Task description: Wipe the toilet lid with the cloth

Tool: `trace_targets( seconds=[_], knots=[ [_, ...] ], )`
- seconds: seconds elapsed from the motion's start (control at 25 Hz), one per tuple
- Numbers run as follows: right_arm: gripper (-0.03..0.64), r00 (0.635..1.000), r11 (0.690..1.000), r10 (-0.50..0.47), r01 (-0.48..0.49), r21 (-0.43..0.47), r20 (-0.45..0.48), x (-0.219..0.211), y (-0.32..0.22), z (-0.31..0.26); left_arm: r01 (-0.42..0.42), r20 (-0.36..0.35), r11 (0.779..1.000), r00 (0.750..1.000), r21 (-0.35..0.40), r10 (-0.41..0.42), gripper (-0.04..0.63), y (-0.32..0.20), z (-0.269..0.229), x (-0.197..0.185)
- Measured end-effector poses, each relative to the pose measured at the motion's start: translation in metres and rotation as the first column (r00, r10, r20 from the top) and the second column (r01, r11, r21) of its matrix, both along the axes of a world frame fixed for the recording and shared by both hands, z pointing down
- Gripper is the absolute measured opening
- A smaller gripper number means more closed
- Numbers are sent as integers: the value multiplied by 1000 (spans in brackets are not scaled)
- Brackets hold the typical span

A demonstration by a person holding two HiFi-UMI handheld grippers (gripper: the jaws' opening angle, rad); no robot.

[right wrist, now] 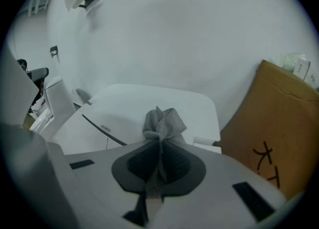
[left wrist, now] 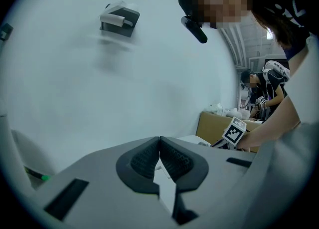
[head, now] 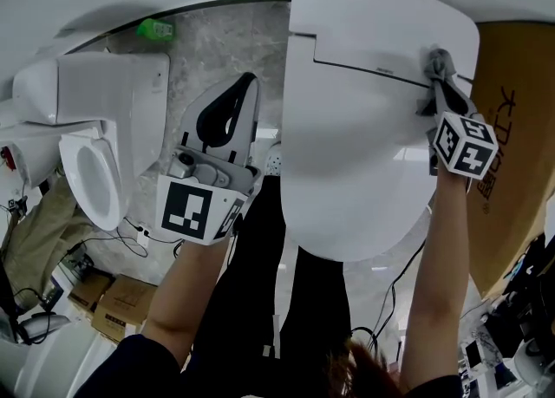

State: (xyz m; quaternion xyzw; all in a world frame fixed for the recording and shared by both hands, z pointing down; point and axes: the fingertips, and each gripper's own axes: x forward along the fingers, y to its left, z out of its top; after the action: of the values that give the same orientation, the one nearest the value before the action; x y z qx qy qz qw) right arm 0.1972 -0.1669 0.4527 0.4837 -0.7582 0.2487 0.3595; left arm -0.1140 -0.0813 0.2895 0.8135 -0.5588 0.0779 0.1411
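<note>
While the right gripper [head: 438, 75] is clamped on a crumpled grey mesh cloth [head: 441, 61], the tuft of fabric sits at the far right edge of the glossy white plastic toilet lid [head: 347, 127], just by the dark seam line that crosses its back part. In the right gripper view the cloth [right wrist: 163, 120] bunches out above the pinching jaws, over the lid [right wrist: 149, 101]; whether it presses on the surface cannot be told. The left gripper [head: 244, 93] hangs off to the lid's left over the grey marbled surface [head: 208, 49], its jaws together on nothing [left wrist: 159, 145]. A tall brown cardboard box [head: 512, 127] stands beside the lid on the right. Judging by this, wiping is under way at the back corner. No streaks or damp marks show what is covered, and the broad front of the lid lies well apart from the cloth.
</note>
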Motion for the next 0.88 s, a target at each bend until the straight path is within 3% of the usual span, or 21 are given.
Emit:
trace_targets(
  seconds=[0.2, 0.44, 0.64, 0.88],
  knots=[
    [36, 998, 999, 46, -46, 1, -52, 48, 0, 2, -10, 4, 1000, 1000, -3, 10, 20, 3, 2, 5],
    [35, 989, 1000, 18, -15, 24, -147, 65, -1, 2, -13, 10, 1000, 1000, -4, 13, 20, 5, 1, 8],
    [35, 981, 983, 181, -179, 30, -74, 86, 2, 3, 1, 8, 1000, 1000, 4, -1, 20, 8, -1, -1],
    [35, 986, 988, 154, -152, 41, -63, 51, 12, 2, 28, 8, 1000, 1000, 2, -28, 20, 11, 1, -9]
  ],
)
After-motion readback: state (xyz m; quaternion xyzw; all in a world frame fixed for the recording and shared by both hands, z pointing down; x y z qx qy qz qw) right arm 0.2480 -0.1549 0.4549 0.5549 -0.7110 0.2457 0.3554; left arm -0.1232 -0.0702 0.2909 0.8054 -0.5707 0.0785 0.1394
